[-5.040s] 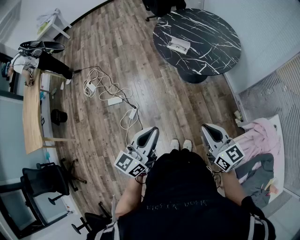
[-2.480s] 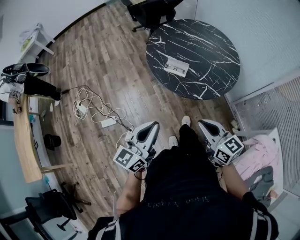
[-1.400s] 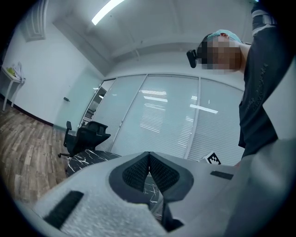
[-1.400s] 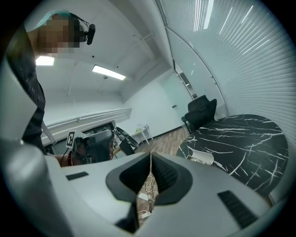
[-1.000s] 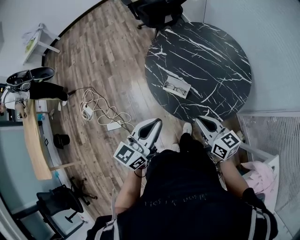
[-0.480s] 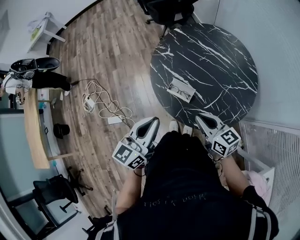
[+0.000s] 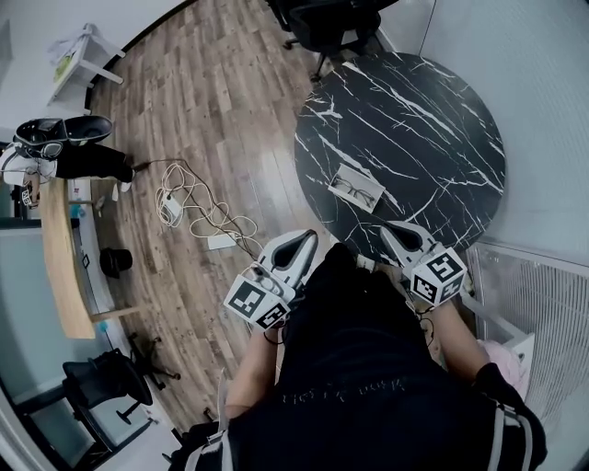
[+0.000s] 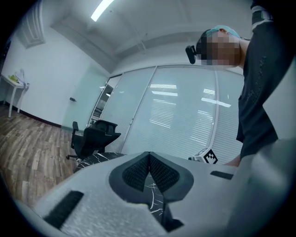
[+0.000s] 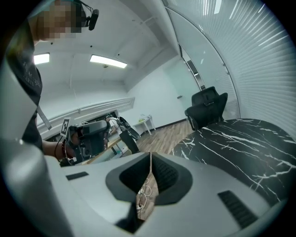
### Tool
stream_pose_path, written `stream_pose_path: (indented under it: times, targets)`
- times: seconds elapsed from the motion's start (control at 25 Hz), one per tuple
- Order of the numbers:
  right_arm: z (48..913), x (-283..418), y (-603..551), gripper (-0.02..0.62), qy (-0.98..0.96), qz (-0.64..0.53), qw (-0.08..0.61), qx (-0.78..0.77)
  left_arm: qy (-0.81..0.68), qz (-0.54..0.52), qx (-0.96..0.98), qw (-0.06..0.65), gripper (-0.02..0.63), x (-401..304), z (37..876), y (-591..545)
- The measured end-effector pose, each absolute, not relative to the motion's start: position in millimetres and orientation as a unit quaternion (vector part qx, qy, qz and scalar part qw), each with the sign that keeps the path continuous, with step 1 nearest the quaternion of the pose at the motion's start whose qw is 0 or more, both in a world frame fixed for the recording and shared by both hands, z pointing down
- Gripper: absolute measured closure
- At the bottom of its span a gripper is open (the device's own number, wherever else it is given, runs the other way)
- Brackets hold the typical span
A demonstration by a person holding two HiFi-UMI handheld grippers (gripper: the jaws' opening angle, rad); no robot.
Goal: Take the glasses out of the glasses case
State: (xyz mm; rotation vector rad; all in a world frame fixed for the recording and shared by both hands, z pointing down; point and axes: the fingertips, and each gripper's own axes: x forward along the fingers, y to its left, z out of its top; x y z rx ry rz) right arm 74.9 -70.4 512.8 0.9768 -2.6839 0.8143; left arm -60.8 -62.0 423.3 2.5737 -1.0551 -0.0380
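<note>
An open light-coloured glasses case (image 7: 356, 189) lies on the round black marble table (image 7: 433, 101), with dark-framed glasses (image 7: 354, 192) lying inside it. Both grippers are held low in front of the person's body, near the table's front edge. My left gripper (image 7: 304, 238) (image 8: 149, 154) has its jaws together with nothing between them. My right gripper (image 7: 388, 229) (image 9: 150, 155) is also shut and holds nothing; its tips hang over the table's near rim. The case does not show in either gripper view.
A black office chair (image 7: 317, 23) stands behind the table. White cables and a power strip (image 7: 198, 216) sprawl on the wood floor at left. A wooden desk (image 7: 60, 267) runs along the far left. A white grille panel (image 7: 543, 304) stands at right.
The person has walked up to the table over the five seconds; the table and case now sit much closer. Both grippers stayed shut in front of the body.
</note>
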Motion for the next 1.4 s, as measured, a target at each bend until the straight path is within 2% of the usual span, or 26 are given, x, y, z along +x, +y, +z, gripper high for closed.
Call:
stream_pose_path:
  times: [0.2, 0.84, 1.04, 1.4]
  targets:
    - [530, 65, -88, 0.561, -0.901, 0.248, 0.14, 0.326, -0.348, 0.013, 0.922, 0.17, 0.586, -59, 434, -83]
    - [587, 32, -135, 0.561, -0.883, 0.225, 0.267, 0.314, -0.318, 0.056, 0.92, 0.224, 0.586, -77, 517, -123]
    - [611, 32, -142, 0.561, -0.872, 0.229, 0.296, 0.316, -0.308, 0.104, 0.925, 0.197, 0.586, -74, 535, -126]
    - [644, 32, -149, 0.561, -0.863, 0.241, 0.319, 0.31, -0.301, 0.102, 0.924, 0.211, 0.587, -76, 543, -133]
